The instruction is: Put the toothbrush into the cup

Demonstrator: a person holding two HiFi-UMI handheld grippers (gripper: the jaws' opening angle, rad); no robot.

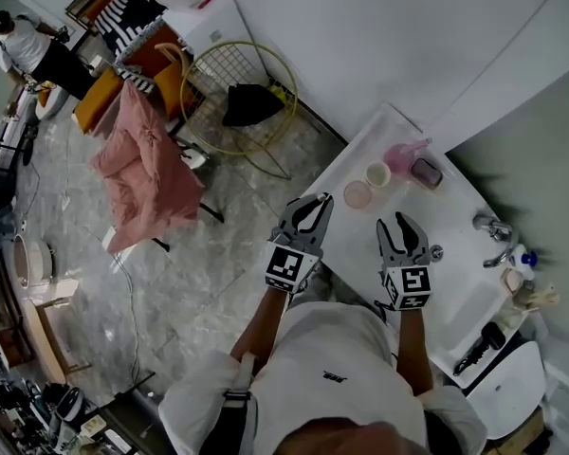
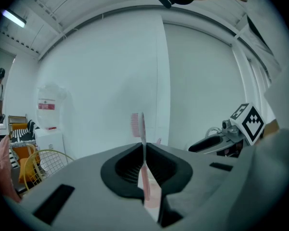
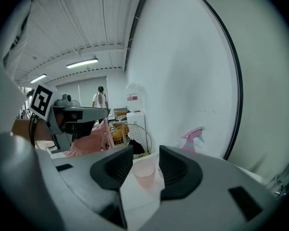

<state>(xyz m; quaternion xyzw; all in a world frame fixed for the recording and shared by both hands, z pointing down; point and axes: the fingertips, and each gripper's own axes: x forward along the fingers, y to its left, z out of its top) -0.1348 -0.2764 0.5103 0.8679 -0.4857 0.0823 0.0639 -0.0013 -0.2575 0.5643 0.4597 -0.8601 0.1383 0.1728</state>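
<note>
A pink toothbrush (image 2: 140, 148) stands upright between the jaws of my left gripper (image 2: 144, 152), bristle head up and facing left. That gripper (image 1: 308, 207) is shut on the handle and hovers at the near edge of the white counter (image 1: 427, 216). A pale pink cup (image 1: 357, 194) stands on the counter just beyond it, with a smaller white cup (image 1: 378, 173) behind. My right gripper (image 1: 401, 224) is open and holds nothing. In the right gripper view the pink cup (image 3: 144, 173) sits a little beyond the gap of the right gripper (image 3: 145, 163).
A pink spray bottle (image 1: 403, 154) and a purple container (image 1: 426, 172) stand at the counter's back. A faucet (image 1: 493, 227) and sink lie to the right, with a black object (image 1: 479, 347) nearer. On the floor to the left are a wire basket (image 1: 237, 93) and a pink cloth (image 1: 147, 164).
</note>
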